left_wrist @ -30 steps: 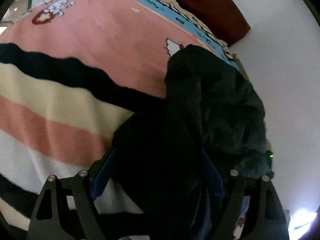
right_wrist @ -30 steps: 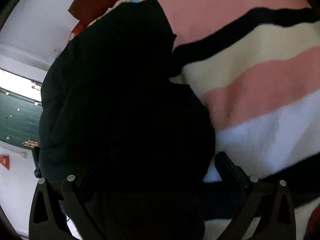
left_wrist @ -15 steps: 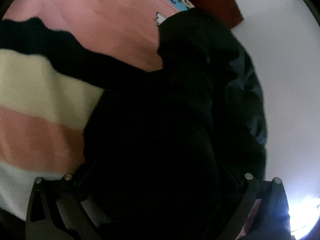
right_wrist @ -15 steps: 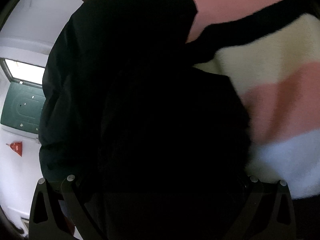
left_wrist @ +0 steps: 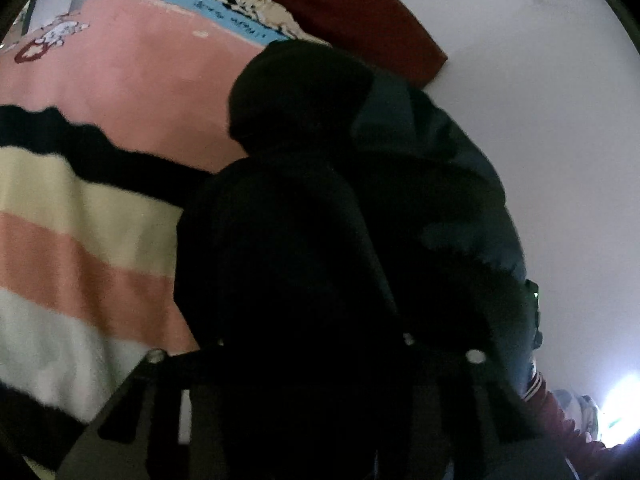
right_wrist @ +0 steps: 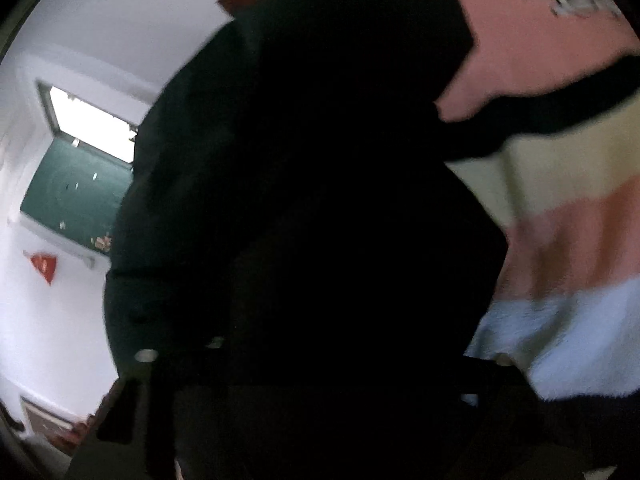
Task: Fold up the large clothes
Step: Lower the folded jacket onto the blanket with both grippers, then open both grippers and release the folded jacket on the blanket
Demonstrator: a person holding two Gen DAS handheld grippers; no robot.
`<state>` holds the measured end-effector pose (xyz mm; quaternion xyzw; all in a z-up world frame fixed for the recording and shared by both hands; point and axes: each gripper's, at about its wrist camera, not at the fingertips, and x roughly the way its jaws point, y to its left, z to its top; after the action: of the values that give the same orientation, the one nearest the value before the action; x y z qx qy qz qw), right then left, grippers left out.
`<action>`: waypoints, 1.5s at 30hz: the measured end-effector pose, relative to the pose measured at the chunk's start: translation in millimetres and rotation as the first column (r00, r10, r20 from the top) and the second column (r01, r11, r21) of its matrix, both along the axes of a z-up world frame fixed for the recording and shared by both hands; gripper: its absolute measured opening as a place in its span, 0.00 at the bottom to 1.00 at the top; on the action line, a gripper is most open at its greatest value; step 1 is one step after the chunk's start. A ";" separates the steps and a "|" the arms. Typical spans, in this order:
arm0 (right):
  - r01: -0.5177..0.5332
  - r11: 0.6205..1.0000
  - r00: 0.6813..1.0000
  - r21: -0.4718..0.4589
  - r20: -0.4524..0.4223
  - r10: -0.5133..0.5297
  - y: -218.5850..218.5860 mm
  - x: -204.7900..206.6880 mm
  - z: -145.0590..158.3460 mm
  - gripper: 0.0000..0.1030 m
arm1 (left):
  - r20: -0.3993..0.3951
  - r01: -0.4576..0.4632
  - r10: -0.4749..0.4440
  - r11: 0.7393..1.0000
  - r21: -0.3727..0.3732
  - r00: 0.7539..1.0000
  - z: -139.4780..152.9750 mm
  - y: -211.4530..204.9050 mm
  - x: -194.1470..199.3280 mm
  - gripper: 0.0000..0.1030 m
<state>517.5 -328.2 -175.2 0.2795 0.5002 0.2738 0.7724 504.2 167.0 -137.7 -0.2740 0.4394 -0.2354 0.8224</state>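
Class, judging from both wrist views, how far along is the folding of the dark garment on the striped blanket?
Done: the dark garment already lies doubled in layers on the striped blanket. In hand: cloth covers both grippers' fingers, so neither grip can be confirmed. Left: the garment looks bunched, not flat, so smoothing and more folds probably remain.

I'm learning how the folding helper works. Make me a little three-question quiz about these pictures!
1. True or false: the dark jacket lies on a striped blanket.
2. What colour is the cushion by the wall? A green, B dark red, C yellow.
3. Fill in: the jacket covers the left tongs and right tongs, so their jaws are ____.

Key: 1 true; 2 B; 3 hidden.
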 end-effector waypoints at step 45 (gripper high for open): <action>0.234 0.945 0.962 -0.230 0.198 -0.189 -3.9 -158.8 86.2 0.92 | 0.047 -0.109 0.103 0.985 0.137 0.994 61.8 14.7 -149.5 0.54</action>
<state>358.7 -332.1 -89.0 0.2068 0.4287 0.1468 0.8671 354.6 181.7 -75.9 -0.2340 0.4233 -0.1655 0.8595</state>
